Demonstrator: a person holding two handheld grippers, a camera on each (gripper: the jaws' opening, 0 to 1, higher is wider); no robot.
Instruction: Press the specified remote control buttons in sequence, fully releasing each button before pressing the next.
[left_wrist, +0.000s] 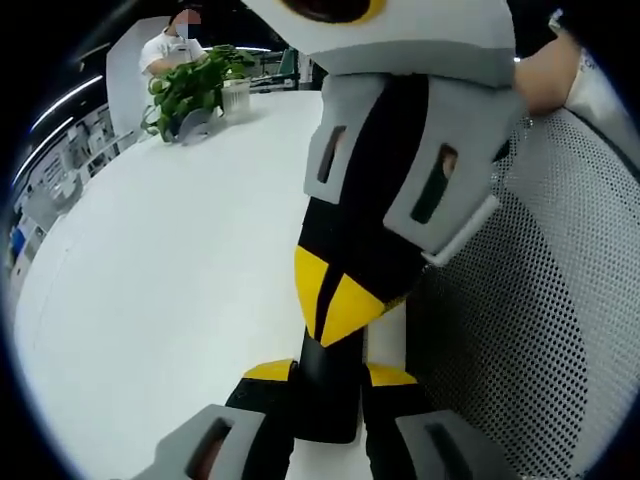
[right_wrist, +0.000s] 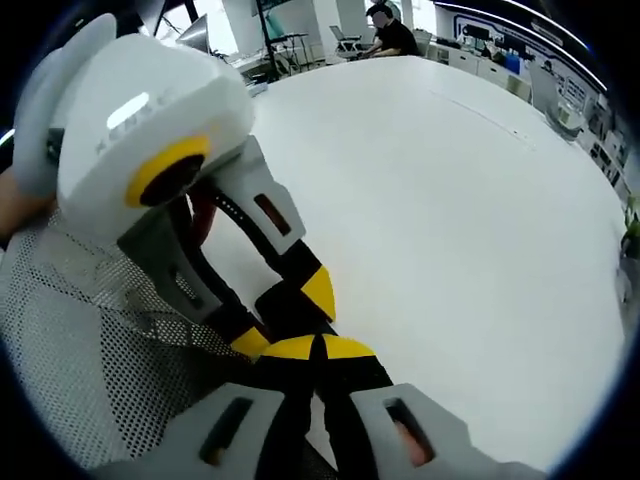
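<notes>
1. Remote: you cannot tell where it lies. A dark bar (left_wrist: 328, 400) stands between your left jaws in the left gripper view, and it is too plain to say whether it is the remote.
2. Your left gripper (left_wrist: 330, 375) has its yellow-tipped jaws spread, one on each side of that bar. You cannot tell whether they pinch it.
3. Your right gripper (right_wrist: 320, 348) has its jaws pressed together, the yellow tips meeting along a thin dark line in the right gripper view.
4. The two grippers meet tip to tip. In the left gripper view the right gripper (left_wrist: 335, 320) comes down from the top, and its joined yellow tips end just above the dark bar. In the right gripper view the left gripper (right_wrist: 283, 313) comes in from the upper left, its parted tips just beyond your own.
5. A pale perforated mesh (left_wrist: 540, 330) lies close beside the grippers, on the right in the left gripper view and on the left (right_wrist: 90, 350) in the right gripper view.
6. A hand (left_wrist: 545, 75) holds the right gripper's white body.
7. Under the grippers spreads a white table (left_wrist: 170, 280).
8. At the table's far edge stands a leafy green plant (left_wrist: 190, 90).
9. Behind the plant sits a person (left_wrist: 165, 45) in white. Another person (right_wrist: 390, 30) in dark clothes sits past the far edge in the right gripper view.
</notes>
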